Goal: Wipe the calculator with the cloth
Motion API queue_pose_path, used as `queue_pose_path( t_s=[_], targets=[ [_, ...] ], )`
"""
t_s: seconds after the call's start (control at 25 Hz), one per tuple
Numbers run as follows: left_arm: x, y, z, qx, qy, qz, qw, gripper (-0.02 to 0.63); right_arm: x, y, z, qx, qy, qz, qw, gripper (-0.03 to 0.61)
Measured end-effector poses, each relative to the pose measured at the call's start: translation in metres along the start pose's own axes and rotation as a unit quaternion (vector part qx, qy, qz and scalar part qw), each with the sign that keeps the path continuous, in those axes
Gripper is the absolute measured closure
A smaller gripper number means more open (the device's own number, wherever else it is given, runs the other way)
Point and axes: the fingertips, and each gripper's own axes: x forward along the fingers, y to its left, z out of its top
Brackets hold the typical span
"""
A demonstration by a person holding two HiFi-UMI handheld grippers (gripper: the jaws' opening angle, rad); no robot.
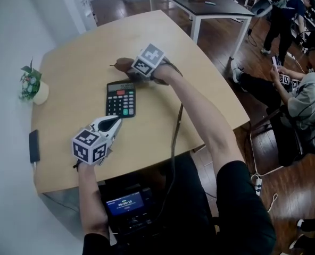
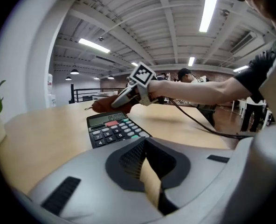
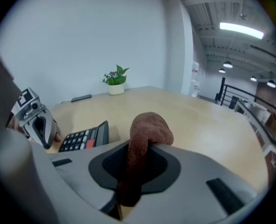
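Right claw (image 1: 135, 70) grips a brown cloth (image 3: 149, 127) at the head of a calculator (image 1: 121, 98) on a pale wooden tabletop (image 1: 163, 41).

The right claw is clamped on a bunched fold of the cloth. The fold bulges out past the claw's tips and sits just beyond the calculator's display end; whether it touches the tabletop cannot be told. The calculator lies flat, keys up, near the middle of the tabletop, with digits showing on its display. The left claw (image 1: 116, 122), its jaws closed together with nothing between them, points at the calculator's key end from just beside it. A small potted plant (image 1: 30, 84) stands well apart, near the tabletop's left edge in the head view.
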Motion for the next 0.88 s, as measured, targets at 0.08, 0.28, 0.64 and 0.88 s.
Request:
queue_pose_path(
  t_s=[0.08, 0.28, 0.64, 0.88],
  targets=[
    [0.003, -0.003, -0.001, 0.008, 0.006, -0.004, 0.9999, 0.603, 0.021, 0.012, 0.0, 0.013, 0.022, 0.036, 0.999, 0.522],
    [0.009, 0.02, 0.012, -0.03, -0.02, 0.003, 0.9994, 0.601, 0.013, 0.018, -0.008, 0.056, 0.05, 0.058, 0.995, 0.526],
    [-0.002, 0.091, 0.013, -0.079, -0.037, 0.043, 0.9952, 0.601, -0.022, 0.078, -0.044, 0.149, 0.018, 0.064, 0.987, 0.529],
    [-0.045, 0.046, 0.031, -0.148, -0.139, -0.012, 0.9792, 0.617, -0.042, 0.081, -0.051, 0.161, -0.05, 0.011, 0.986, 0.525]
  ],
)
